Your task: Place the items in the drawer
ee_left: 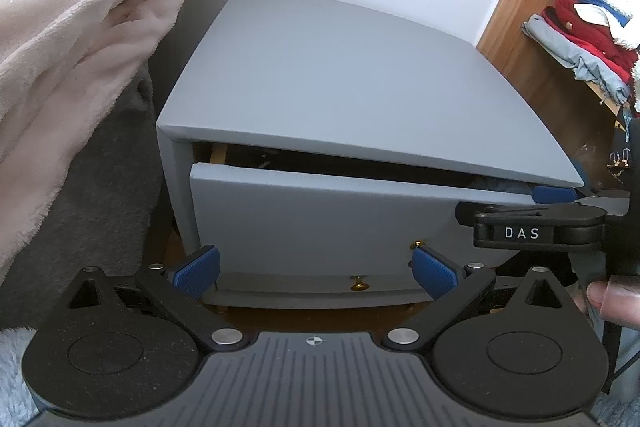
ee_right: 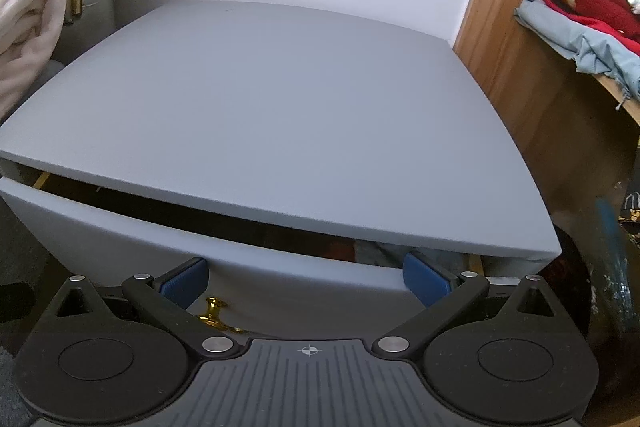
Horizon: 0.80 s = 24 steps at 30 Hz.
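Nightstand: I see the matte grey wooden nightstand (ee_right: pixel 260 115) filling both views, its bare top curved by the lens.
Drawer: the grey top drawer (ee_left: pixel 320 223) sits pulled out a little, a dark gap under the top.
Left gripper (ee_left: pixel 316 269): I hold it low before the drawer front, blue fingers (ee_left: pixel 198 271) spread wide, gripping nothing.
Right gripper (ee_right: pixel 306 281): at the drawer's upper right edge, fingers apart, empty.
Hidden: drawer contents are too dark to identify; grey cloth shows at the right end.
Knob: a small brass knob (ee_right: pixel 214 309) sits beside the right gripper's left finger.
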{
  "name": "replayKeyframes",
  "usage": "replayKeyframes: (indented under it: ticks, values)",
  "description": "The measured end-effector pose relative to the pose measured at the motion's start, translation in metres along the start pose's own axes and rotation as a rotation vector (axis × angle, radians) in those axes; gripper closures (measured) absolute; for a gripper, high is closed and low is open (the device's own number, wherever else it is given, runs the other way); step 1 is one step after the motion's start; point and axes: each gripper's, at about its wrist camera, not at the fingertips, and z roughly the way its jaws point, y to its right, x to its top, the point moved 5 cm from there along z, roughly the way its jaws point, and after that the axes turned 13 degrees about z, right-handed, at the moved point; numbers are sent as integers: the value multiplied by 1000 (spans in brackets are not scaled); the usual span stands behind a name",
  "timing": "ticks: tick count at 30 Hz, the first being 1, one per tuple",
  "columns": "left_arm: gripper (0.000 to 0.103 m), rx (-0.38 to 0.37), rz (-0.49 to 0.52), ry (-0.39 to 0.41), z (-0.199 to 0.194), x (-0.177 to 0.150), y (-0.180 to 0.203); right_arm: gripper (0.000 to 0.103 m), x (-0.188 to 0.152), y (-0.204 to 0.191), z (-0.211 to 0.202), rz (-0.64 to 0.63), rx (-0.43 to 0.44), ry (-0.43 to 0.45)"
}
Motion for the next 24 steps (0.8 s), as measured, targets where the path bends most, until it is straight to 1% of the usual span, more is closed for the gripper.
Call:
replayKeyframes:
  ticks: [5, 9, 14, 19, 24]
  values:
    - [0, 2, -6, 0, 0, 0, 0, 0, -1, -2, -2, 15, -8, 3]
    - [0, 4, -1, 0, 0, 1, 2, 0, 0, 3, -4, 50, -10, -1]
    - [0, 22, -5, -19, 2, 1, 2, 0, 4, 15, -9, 115, -37, -23]
    - [0, 34, 13, -23, -1, 5, 5, 0, 19, 30, -39, 166, -33, 33]
    - [0, 52, 22, 5, -14, 16, 8, 0, 42, 45, -85, 220, 34, 107]
